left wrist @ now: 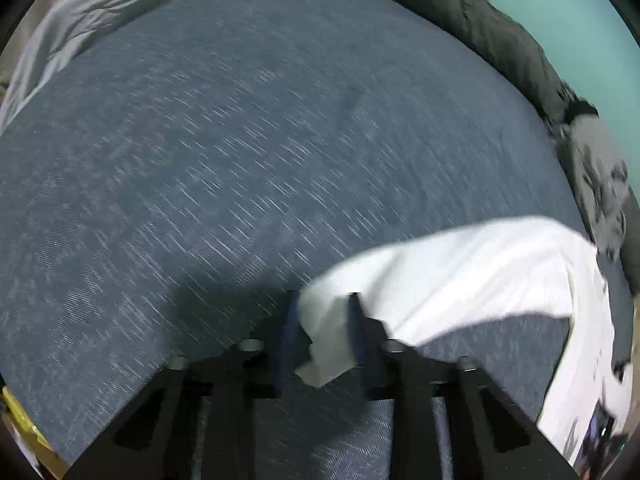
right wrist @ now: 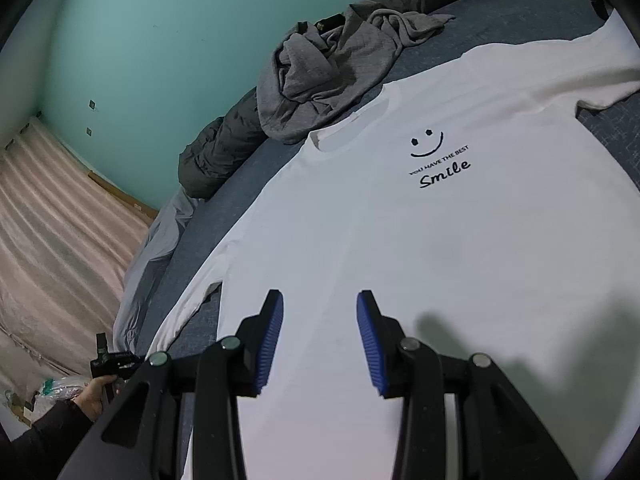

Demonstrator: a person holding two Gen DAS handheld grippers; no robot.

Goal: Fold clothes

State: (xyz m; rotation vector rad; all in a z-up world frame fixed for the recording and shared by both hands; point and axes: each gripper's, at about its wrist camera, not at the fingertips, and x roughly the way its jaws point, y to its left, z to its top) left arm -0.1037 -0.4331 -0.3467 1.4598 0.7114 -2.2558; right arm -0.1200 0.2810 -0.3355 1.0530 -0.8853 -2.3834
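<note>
Left wrist view shows my left gripper (left wrist: 324,336) with its jaws clamped on a bit of the white T-shirt (left wrist: 460,272), lifted just above the blue bed (left wrist: 240,160). On the right, my right gripper (right wrist: 320,340) hangs over the T-shirt's lower part, jaws apart. The T-shirt lies flat, below the grey hoodie (right wrist: 332,80). I think the first fold is starting. Next, I should carry that bit across the T-shirt.
</note>
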